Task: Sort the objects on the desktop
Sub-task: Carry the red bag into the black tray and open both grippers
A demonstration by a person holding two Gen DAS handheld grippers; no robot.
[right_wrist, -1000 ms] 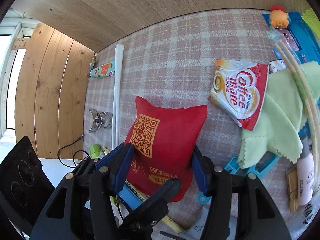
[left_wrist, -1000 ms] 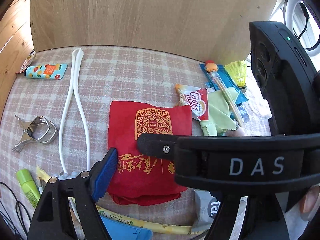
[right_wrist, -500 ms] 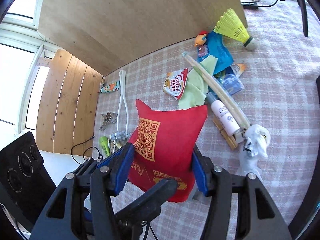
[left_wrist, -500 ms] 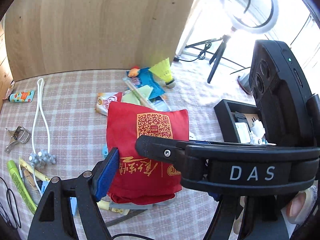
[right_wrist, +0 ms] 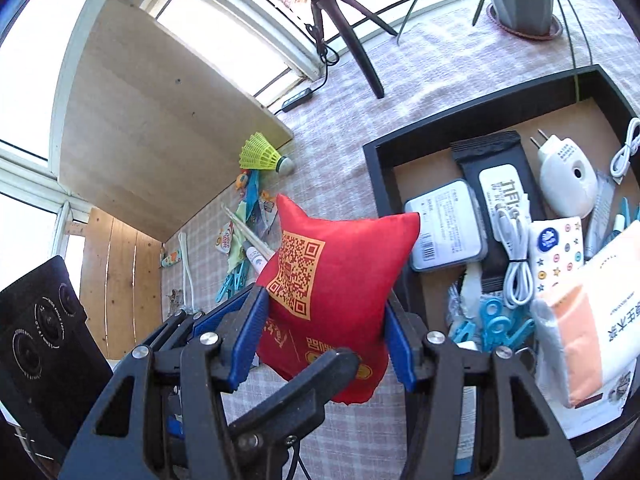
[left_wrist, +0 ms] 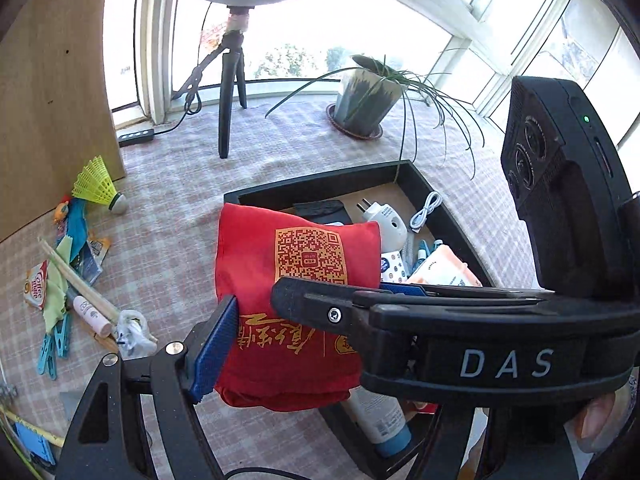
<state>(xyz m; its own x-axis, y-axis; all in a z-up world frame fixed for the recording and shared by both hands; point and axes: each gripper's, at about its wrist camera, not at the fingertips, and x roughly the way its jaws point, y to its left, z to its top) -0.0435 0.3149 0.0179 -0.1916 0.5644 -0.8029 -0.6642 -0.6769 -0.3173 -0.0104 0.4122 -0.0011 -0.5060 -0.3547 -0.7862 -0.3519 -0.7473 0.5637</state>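
both claws [right_wrist: 324,340] hold red bag [right_wrist: 336,272] beside crowded black tray [right_wrist: 374,168].

A potted plant [left_wrist: 366,98] and a ring-light tripod [left_wrist: 230,80] stand by the window [left_wrist: 304,28] — well apart.

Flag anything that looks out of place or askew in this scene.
The red pouch is off the cloth, pinched by both grippers at the black tray edge. Loose items lie jumbled around the yellow shuttlecock. Nothing looks spilled or damaged.
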